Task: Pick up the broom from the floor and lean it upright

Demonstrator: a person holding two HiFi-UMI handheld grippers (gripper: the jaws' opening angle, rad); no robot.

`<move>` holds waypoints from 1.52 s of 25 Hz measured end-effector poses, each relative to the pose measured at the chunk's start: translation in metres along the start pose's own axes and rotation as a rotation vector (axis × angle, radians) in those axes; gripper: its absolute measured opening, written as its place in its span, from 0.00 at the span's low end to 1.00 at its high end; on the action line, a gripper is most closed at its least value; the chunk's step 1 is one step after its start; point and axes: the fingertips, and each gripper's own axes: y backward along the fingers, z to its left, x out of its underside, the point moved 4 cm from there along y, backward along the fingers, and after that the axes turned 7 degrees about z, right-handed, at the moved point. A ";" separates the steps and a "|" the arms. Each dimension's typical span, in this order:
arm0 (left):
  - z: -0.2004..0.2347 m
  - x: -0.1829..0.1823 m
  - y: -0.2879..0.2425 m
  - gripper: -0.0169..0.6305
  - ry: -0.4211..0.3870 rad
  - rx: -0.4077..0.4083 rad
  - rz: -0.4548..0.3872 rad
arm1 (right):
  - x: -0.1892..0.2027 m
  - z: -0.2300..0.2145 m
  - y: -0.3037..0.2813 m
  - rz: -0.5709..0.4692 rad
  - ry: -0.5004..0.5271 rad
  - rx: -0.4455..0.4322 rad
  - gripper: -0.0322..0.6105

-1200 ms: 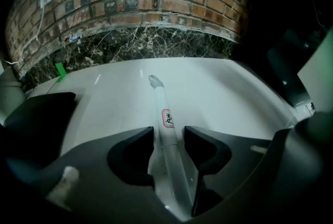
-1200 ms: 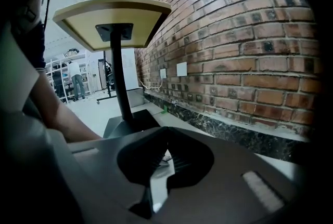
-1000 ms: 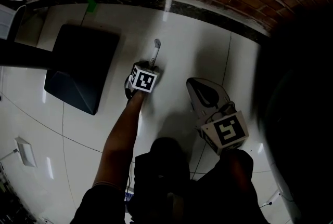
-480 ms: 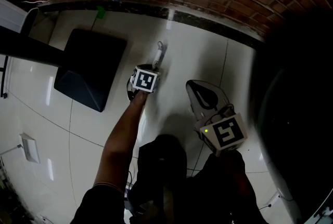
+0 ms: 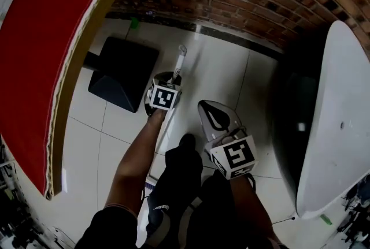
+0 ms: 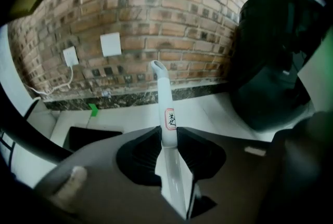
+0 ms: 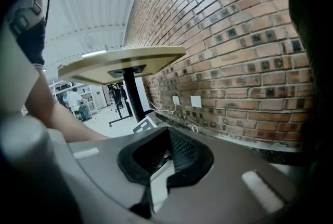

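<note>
One broom (image 5: 180,62), left tool (image 6: 167,135) just closed onto handle (image 6: 165,97)

An indoor workspace of the converted-industrial kind, part office and part workshop hall. A rough red-brown brick wall (image 6: 156,4) carries white plastic wall sockets (image 6: 111,44) with a white cable (image 6: 52,88) trailing down to a dark stone skirting and a glossy white tiled floor (image 5: 222,71). A round red-topped table with a pale wood edge (image 5: 40,57) stands on a black pedestal base (image 5: 121,71), and farther off, under a white ribbed ceiling (image 7: 88,15), a seated person (image 7: 78,101) works among desks.
</note>
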 end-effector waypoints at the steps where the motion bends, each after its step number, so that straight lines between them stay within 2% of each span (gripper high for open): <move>1: -0.003 -0.008 0.022 0.17 -0.006 -0.004 -0.017 | -0.010 0.006 0.010 0.005 -0.011 0.000 0.05; 11: -0.033 -0.086 0.224 0.17 -0.044 -0.054 -0.221 | -0.139 0.053 0.107 -0.021 0.001 0.017 0.05; 20: -0.052 -0.127 0.361 0.16 -0.061 -0.083 -0.396 | -0.208 0.095 0.180 -0.046 0.015 0.057 0.05; 26: -0.060 -0.161 0.415 0.16 -0.093 -0.049 -0.475 | -0.255 0.102 0.204 -0.080 0.055 0.088 0.05; 32: -0.065 -0.197 0.446 0.16 -0.127 -0.034 -0.550 | -0.295 0.087 0.201 -0.104 0.078 0.115 0.05; 38: -0.068 -0.253 0.451 0.17 -0.160 0.017 -0.587 | -0.331 0.047 0.209 -0.134 0.061 0.226 0.05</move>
